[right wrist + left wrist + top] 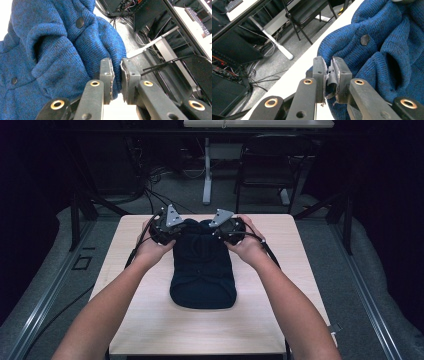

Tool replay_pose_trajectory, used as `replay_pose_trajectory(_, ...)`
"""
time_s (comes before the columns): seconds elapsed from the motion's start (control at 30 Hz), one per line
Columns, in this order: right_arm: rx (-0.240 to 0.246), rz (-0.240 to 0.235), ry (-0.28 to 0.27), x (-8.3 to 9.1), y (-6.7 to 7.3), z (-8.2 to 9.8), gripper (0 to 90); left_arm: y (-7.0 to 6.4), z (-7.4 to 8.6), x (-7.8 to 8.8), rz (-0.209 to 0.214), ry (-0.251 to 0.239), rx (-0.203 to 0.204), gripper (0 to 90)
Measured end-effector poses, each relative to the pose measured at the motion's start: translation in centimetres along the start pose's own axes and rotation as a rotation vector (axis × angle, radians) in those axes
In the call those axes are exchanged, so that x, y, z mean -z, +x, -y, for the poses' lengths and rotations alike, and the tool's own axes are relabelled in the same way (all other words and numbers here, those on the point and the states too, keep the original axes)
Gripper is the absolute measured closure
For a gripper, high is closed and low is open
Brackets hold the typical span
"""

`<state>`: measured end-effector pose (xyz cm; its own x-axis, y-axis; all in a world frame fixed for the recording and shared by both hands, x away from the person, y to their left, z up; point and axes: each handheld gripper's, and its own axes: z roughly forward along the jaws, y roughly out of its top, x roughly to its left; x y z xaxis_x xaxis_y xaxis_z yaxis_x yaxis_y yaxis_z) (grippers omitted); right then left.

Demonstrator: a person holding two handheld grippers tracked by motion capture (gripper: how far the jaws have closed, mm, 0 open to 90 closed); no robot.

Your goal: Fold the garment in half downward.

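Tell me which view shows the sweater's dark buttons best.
The right gripper view: two buttons show sharply on the blue knit sweater. The left gripper view shows one button. In the high view the sweater is too dark to make out buttons.

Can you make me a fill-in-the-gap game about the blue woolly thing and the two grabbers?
1. The knitted garment lying on the pale wooden table is coloured ____.
2. The left gripper has its jaws ____ on the garment's edge.
3. The round dark fasteners sewn on the knit are ____.
4. The right gripper grips the garment at the end ____ from the person.

Missing words: blue; shut; buttons; farthest
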<state>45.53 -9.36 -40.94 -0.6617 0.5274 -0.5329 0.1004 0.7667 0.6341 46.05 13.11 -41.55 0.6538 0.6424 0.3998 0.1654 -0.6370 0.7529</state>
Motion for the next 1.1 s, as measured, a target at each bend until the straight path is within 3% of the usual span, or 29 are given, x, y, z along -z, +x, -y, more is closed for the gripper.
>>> replay_pose_trajectory(0.33, 0.027, -0.003, 0.003, 0.7, 0.6, 0.0, 80.0, -0.8, 0.1, 1.1, 0.003, -0.024, -0.018, 81.8)
replay_pose_trajectory(0.7, 0.076, -0.015, 0.000, 1.8, 2.3, 0.3, 79.9, -2.5, 1.2, 2.8, 0.034, -0.038, -0.048, 81.8)
replay_pose_trajectory(0.8, 0.079, -0.020, 0.002, 1.6, 2.5, 0.4, 79.9, -2.3, 1.3, 2.7, 0.029, -0.031, -0.047, 81.8)
replay_pose_trajectory(0.97, 0.058, -0.016, 0.008, 1.2, 2.1, 0.0, 79.8, -2.0, 1.2, 2.5, 0.013, -0.049, -0.007, 81.8)
replay_pose_trajectory(1.03, 0.044, -0.009, -0.011, 1.5, 2.4, 0.0, 79.7, -2.7, 1.5, 3.0, 0.026, -0.064, -0.004, 81.8)
replay_pose_trajectory(1.1, 0.042, -0.007, -0.042, 2.4, 3.8, 0.6, 79.8, -4.3, 2.6, 3.8, 0.055, -0.072, -0.029, 81.8)
